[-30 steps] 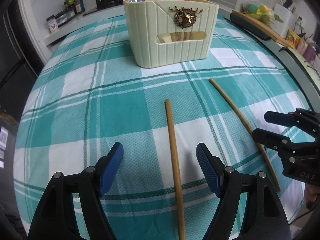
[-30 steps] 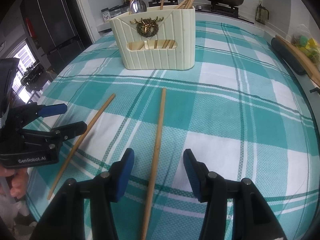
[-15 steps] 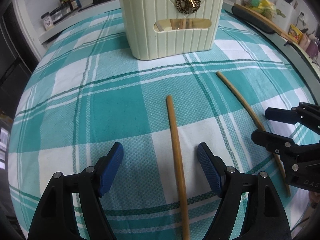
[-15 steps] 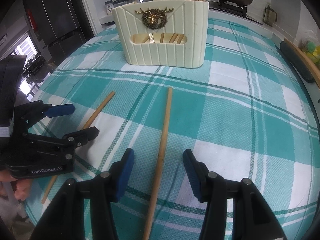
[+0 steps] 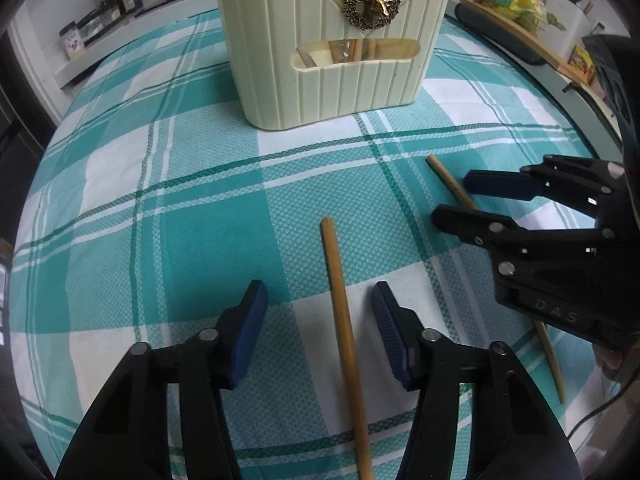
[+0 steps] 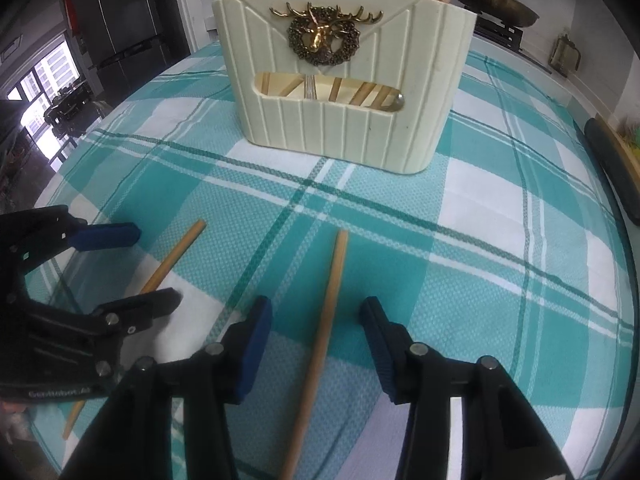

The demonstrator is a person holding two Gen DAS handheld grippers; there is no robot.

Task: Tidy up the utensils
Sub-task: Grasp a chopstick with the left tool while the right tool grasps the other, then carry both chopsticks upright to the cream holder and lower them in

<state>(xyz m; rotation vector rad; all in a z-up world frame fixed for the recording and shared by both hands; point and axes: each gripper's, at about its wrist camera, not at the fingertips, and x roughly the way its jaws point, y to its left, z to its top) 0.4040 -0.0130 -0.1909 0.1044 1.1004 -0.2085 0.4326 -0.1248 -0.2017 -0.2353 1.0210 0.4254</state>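
1. Left gripper (image 5: 318, 312) – its jaws have just been closing, yet the blue pads (image 5: 250, 336) stand clear on either side of the near chopstick (image 5: 340, 312), which lies flat on the checked cloth (image 5: 180, 200); nothing is held.
2. Right gripper (image 6: 316, 326) – likewise narrowed a moment ago, and closer to the holder than a second earlier; the second chopstick (image 6: 326, 320) runs between its pads, untouched.
3. Meaning for the task: both grasps appear imminent, neither complete.
4. Cream utensil holder (image 6: 340, 92), bearing a stag emblem, stands beyond both chopstick tips, well apart, already holding a spoon and other chopsticks – the likely destination.
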